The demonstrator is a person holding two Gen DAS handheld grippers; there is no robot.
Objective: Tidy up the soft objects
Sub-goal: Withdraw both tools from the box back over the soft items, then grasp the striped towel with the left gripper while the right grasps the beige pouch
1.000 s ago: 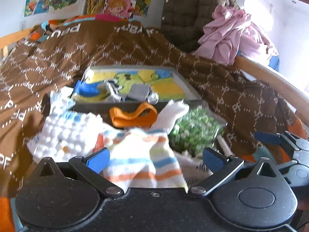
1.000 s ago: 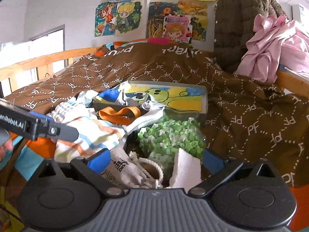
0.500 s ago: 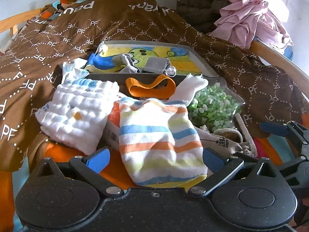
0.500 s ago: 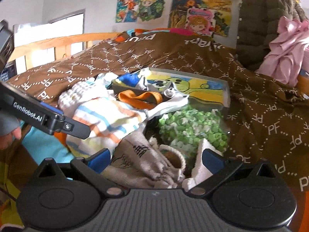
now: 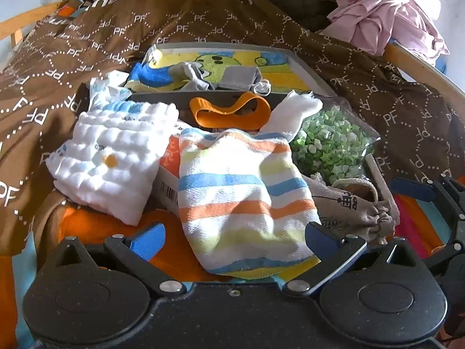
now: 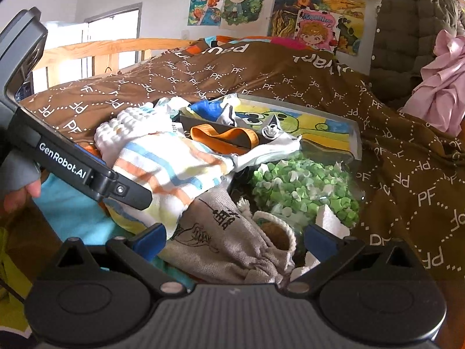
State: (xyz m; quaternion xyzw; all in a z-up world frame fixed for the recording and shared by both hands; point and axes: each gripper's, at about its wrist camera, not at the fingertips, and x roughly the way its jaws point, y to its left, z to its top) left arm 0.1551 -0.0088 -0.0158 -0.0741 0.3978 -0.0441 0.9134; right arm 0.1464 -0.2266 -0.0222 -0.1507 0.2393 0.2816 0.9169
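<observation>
left gripper [image 5: 234, 240] spread wide around striped towel [image 5: 241, 192] laid on the bed, right gripper [image 6: 235, 240] parted over drawstring bag [image 6: 232, 244], grey tray [image 5: 302, 67] seen behind

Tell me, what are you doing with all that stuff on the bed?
A person holds two grippers over a pile of soft things on the bed. The left gripper, open, has the striped towel between its fingers. The right gripper, also open, is at the beige drawstring bag. Nothing is gripped yet. The gray tray behind the pile holds some cloths.
</observation>
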